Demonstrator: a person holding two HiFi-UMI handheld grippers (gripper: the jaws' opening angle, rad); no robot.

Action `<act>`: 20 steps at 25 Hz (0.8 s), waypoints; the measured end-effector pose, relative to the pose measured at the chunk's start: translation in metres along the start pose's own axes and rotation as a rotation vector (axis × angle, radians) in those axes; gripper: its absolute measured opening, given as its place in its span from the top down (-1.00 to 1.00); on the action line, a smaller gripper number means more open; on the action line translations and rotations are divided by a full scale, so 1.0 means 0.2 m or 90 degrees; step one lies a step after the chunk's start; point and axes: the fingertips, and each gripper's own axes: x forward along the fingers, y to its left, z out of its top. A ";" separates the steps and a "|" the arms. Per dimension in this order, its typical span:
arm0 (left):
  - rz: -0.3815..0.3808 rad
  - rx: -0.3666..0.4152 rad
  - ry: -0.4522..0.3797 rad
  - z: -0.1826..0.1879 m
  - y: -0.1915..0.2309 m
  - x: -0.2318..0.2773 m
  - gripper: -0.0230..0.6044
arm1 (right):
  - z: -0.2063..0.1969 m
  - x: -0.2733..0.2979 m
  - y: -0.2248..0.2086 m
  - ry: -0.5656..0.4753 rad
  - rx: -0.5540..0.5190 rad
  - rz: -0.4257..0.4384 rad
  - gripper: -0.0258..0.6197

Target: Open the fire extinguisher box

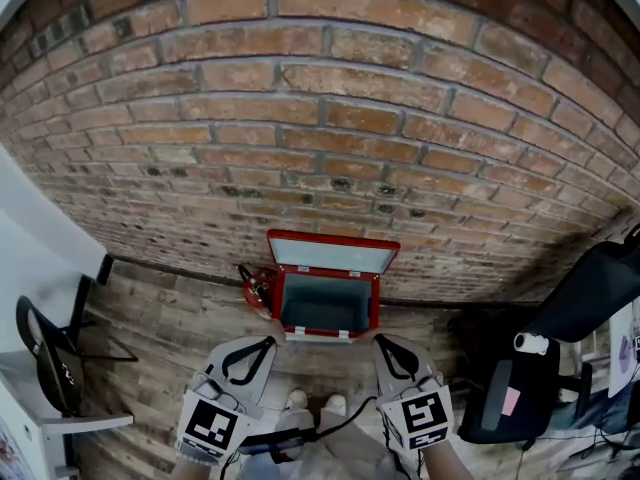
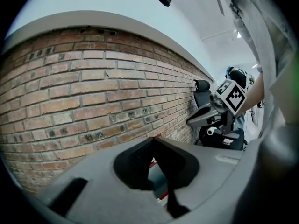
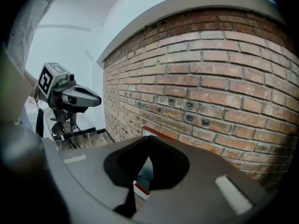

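The red fire extinguisher box [image 1: 372, 302] stands on the wooden floor against the brick wall. Its lid [image 1: 333, 253] is raised and leans back on the bricks, and the dark inside shows nothing in it. A red extinguisher [image 1: 258, 285] lies just left of the box. My left gripper [image 1: 266, 344] and right gripper [image 1: 382, 341] hover side by side in front of the box, apart from it, both shut with nothing held. In the left gripper view the closed jaw tips [image 2: 153, 140] hide most of the box. The right gripper view shows the lid's red edge [image 3: 150, 131] past the closed tips [image 3: 149, 138].
The brick wall [image 1: 320, 118] fills the back. A black folding chair [image 1: 50, 353] stands at the left by a white wall. At the right are a black office chair [image 1: 590, 293] and dark gear. The person's shoes [image 1: 312, 403] are on the floor below the grippers.
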 end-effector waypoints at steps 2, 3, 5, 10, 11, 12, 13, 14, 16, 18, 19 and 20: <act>0.008 0.001 -0.005 0.04 -0.01 -0.03 0.94 | 0.06 -0.04 0.00 -0.015 -0.005 -0.002 0.91; 0.011 -0.002 -0.009 0.07 -0.02 -0.04 0.94 | 0.08 -0.07 0.00 -0.023 -0.006 -0.003 0.91; 0.018 -0.005 -0.018 0.11 -0.02 -0.07 0.94 | 0.12 -0.10 0.00 -0.038 -0.008 -0.005 0.91; 0.023 0.001 -0.037 0.20 -0.05 -0.09 0.94 | 0.18 -0.19 0.00 -0.058 -0.014 -0.011 0.91; 0.023 0.002 -0.038 0.20 -0.05 -0.09 0.94 | 0.19 -0.20 0.00 -0.060 -0.015 -0.013 0.91; 0.024 0.005 -0.039 0.21 -0.05 -0.09 0.94 | 0.20 -0.22 0.00 -0.064 -0.016 -0.015 0.91; 0.024 0.012 -0.041 0.22 -0.05 -0.09 0.94 | 0.21 -0.23 0.00 -0.069 -0.016 -0.018 0.91; 0.025 0.021 -0.044 0.23 -0.05 -0.09 0.94 | 0.22 -0.24 0.00 -0.072 -0.019 -0.019 0.91; 0.024 0.038 -0.049 0.25 -0.06 -0.10 0.94 | 0.22 -0.26 0.00 -0.071 -0.027 -0.020 0.91; 0.022 0.051 -0.052 0.26 -0.06 -0.10 0.94 | 0.23 -0.27 0.01 -0.074 -0.028 -0.023 0.91; 0.021 0.052 -0.054 0.26 -0.06 -0.11 0.94 | 0.24 -0.27 0.01 -0.077 -0.027 -0.025 0.91; 0.021 0.050 -0.055 0.27 -0.06 -0.11 0.94 | 0.25 -0.28 0.01 -0.079 -0.026 -0.027 0.91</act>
